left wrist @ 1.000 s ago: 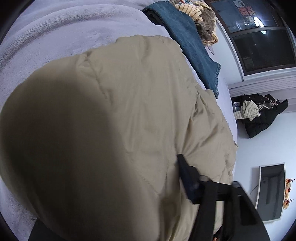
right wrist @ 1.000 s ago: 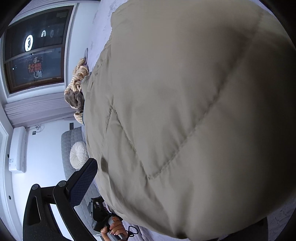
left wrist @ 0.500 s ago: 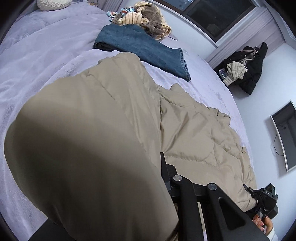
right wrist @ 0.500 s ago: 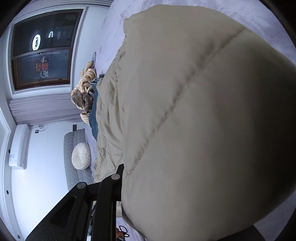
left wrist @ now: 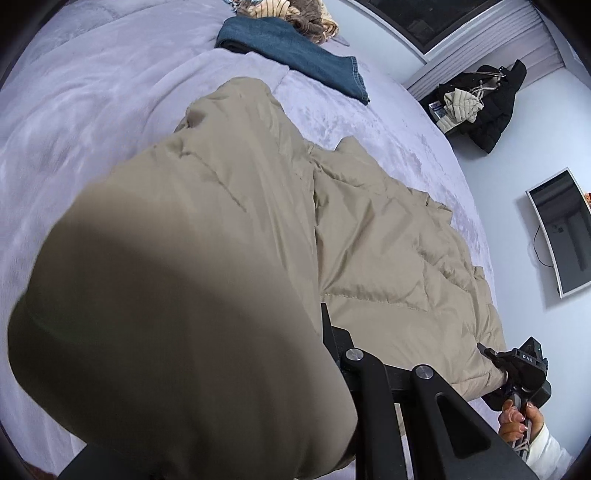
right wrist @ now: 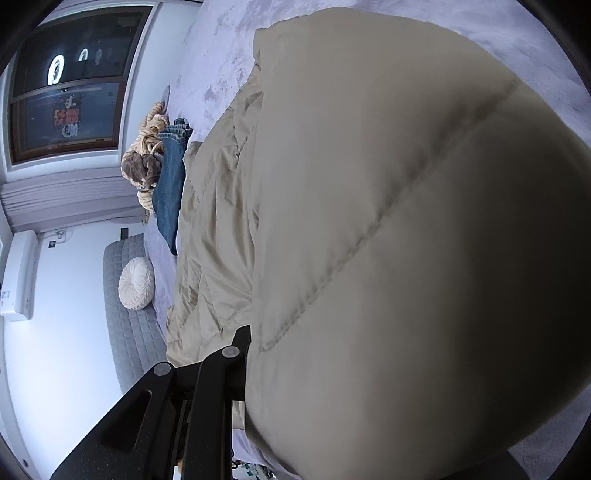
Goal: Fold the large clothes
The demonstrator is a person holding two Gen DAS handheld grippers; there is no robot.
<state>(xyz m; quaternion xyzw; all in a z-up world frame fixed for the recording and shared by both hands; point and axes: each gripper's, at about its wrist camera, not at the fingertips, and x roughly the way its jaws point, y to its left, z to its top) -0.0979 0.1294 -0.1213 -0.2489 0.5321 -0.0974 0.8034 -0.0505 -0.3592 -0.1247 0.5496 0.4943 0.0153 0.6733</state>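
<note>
A large beige quilted puffer coat lies on the lilac bed. My left gripper is shut on a bulging fold of the coat, which hides one finger. In the left wrist view the right gripper pinches the coat's near hem, held by a hand. In the right wrist view the coat fills the frame and my right gripper is shut on its edge; only one finger shows.
Folded blue jeans and a brown-cream knit pile lie at the bed's far end. A dark coat heap sits by the wall. A monitor hangs on the wall. A round white cushion rests against the grey headboard.
Both grippers have closed on the coat and lifted its folds. The views have swung, so more of the bed and the spread coat shows.
</note>
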